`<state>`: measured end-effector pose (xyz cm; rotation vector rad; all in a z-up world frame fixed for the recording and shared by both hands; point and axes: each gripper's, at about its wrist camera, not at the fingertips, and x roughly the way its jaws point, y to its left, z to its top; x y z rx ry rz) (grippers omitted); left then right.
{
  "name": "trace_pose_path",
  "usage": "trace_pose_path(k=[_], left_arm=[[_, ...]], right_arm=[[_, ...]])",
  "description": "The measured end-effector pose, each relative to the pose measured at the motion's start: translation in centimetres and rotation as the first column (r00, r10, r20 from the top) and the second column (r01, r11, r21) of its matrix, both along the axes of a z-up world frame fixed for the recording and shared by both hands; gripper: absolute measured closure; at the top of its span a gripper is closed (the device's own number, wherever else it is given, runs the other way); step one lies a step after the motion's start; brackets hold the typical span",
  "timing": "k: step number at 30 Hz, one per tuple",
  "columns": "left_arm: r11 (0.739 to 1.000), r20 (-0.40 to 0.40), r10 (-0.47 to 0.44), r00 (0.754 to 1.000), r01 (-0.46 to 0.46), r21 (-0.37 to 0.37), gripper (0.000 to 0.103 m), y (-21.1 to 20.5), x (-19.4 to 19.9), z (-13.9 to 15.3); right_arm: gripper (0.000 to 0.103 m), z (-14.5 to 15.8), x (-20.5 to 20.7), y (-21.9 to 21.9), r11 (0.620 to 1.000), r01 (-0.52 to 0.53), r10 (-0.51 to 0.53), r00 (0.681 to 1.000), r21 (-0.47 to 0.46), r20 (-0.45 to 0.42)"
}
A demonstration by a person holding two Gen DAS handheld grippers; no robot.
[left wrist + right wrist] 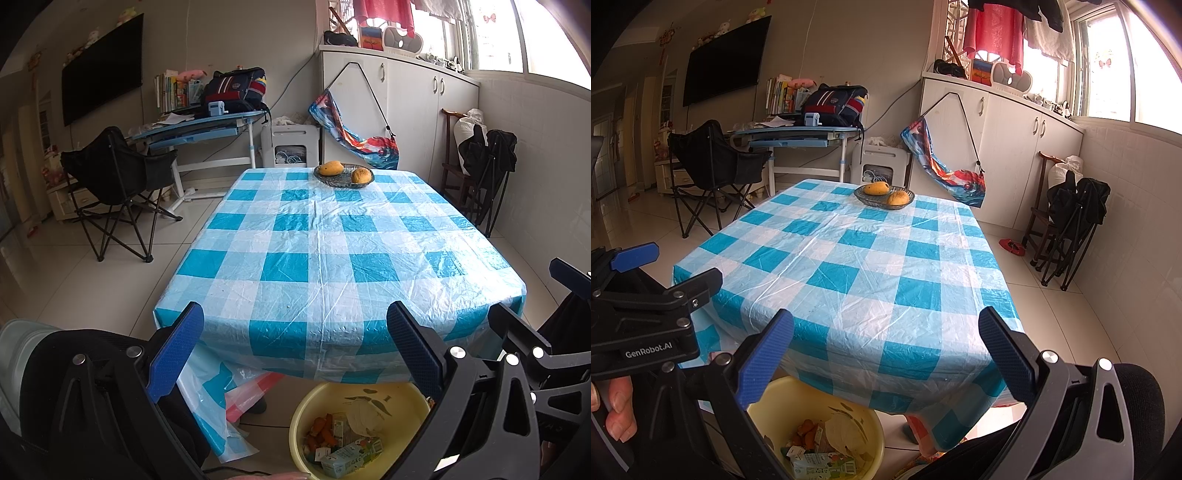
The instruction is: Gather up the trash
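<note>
Two hand-held grippers frame the lower part of each view, both with blue-padded fingers spread wide apart and nothing between them. In the left wrist view, a black folding chair (114, 184) stands at the left of the frame on the tiled floor, with a blue desk (207, 125) behind it. The left hand-held gripper (295, 350) sits at the bottom centre, hovering off the near edge of the tabletop (332, 251), which is covered in a blue-and-white checked plastic cloth. Below it, at the bottom centre, a yellow basin (402, 397) stands on the floor partly under the tabletop's near edge; inside lies the trash (343, 439): orange peel scraps, a flattened drink carton and a pale crumpled piece. At the upper centre, on the far end of the tabletop, a glass dish (343, 176) holds two mangoes. The other gripper's black frame shows at the right edge.

In the right wrist view, a hand (613, 410) grips the left device at the lower left of the frame. The right hand-held gripper (886, 354) fills the bottom centre, hanging over the tabletop's near corner, with the basin just below and left of it. A folded black chair (1075, 221) leans by the tiled wall at the right.
</note>
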<state>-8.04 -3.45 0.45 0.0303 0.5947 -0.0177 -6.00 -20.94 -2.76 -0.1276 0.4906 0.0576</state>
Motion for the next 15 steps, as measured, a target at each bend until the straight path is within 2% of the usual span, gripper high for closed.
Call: trace_pose_path(k=[7,15], left_arm=[[1.000,-0.001,-0.001,1.000,0.001,-0.001,0.007,0.1,0.1,0.0],[1.000,-0.022,-0.002,1.000,0.002,-0.011,0.007,0.1,0.4,-0.6]], right_arm=[[0.007,0.1,0.0,0.0,1.000,0.001,-0.001,1.000,-0.002,-0.002],[0.007,-1.4,0.4,-0.4,0.997,0.052,-0.054,0.998,-0.057,-0.041]])
